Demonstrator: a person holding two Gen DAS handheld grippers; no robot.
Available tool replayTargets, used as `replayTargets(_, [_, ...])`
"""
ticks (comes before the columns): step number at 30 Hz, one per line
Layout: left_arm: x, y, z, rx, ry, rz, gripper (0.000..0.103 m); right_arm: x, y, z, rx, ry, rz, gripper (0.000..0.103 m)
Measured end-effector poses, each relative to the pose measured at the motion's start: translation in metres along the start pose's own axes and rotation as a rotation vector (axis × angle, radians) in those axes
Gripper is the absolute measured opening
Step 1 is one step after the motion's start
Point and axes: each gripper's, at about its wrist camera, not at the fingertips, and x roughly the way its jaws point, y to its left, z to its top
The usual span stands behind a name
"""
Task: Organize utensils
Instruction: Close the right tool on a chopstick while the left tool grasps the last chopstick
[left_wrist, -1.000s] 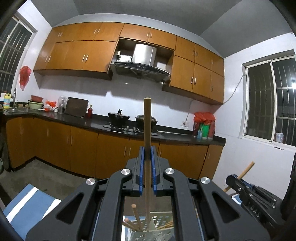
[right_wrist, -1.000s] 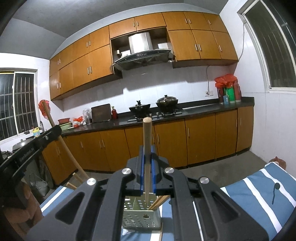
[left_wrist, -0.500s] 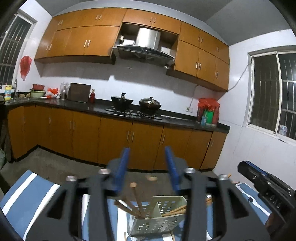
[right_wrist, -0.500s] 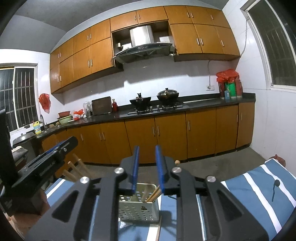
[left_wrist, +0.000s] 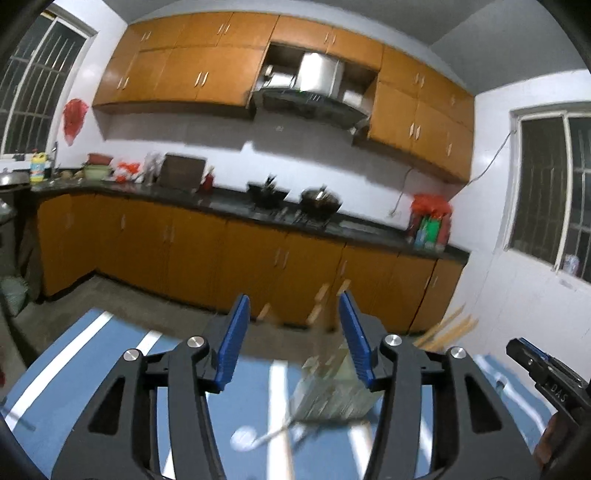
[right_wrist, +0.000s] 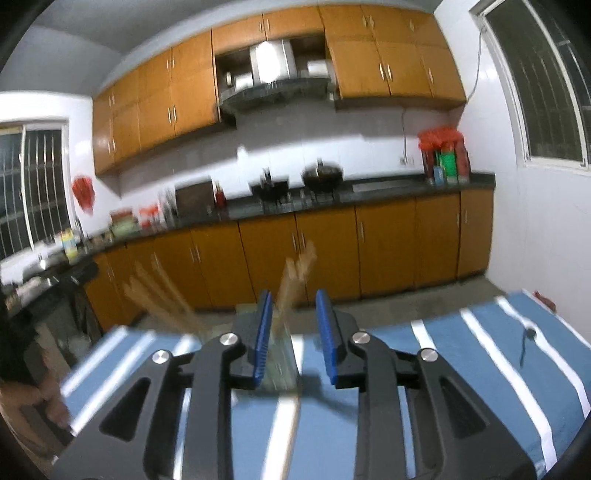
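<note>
A pale perforated utensil holder (left_wrist: 334, 393) stands on the blue striped cloth (left_wrist: 74, 373), with several wooden utensil handles (left_wrist: 319, 295) sticking up from it. My left gripper (left_wrist: 293, 332) is open and empty, above and behind the holder. A spoon-like utensil (left_wrist: 258, 437) lies on the cloth in front of the holder, blurred. In the right wrist view the holder (right_wrist: 282, 363) sits between the open, empty right gripper's (right_wrist: 293, 341) fingers, with wooden handles (right_wrist: 299, 273) rising from it. A wooden stick (right_wrist: 288, 435) lies on the cloth.
The right gripper shows at the right edge of the left wrist view (left_wrist: 546, 376). The left gripper and hand show at the left edge of the right wrist view (right_wrist: 44, 369). Kitchen cabinets and a dark counter (left_wrist: 221, 203) line the far wall. A small dark object (right_wrist: 528, 336) lies on the cloth.
Both grippers opened and let their wooden utensils drop into the holder. Both cameras have since tilted down and are moving, blurring the view.
</note>
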Motion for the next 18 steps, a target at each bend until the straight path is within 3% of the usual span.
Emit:
replayTargets(5, [0.012,0.022,-0.063,0.033,0.231,0.073,0.052,0.03,-0.01,-0.077,0.016,0.27,-0.023,0.026])
replayTargets(10, [0.025,0.034,-0.122,0.023,0.446,0.089,0.052,0.047,-0.005,-0.143,0.063,0.487,0.025,0.025])
replayTargets(13, [0.025,0.032,-0.143,0.027,0.513,0.081,0.051,0.05,0.01,-0.156,0.05,0.524,0.05,0.025])
replayTargets(18, [0.026,0.02,-0.157,0.048,0.558,0.046,0.051,0.057,0.024,-0.16,0.007,0.552,0.07,0.025])
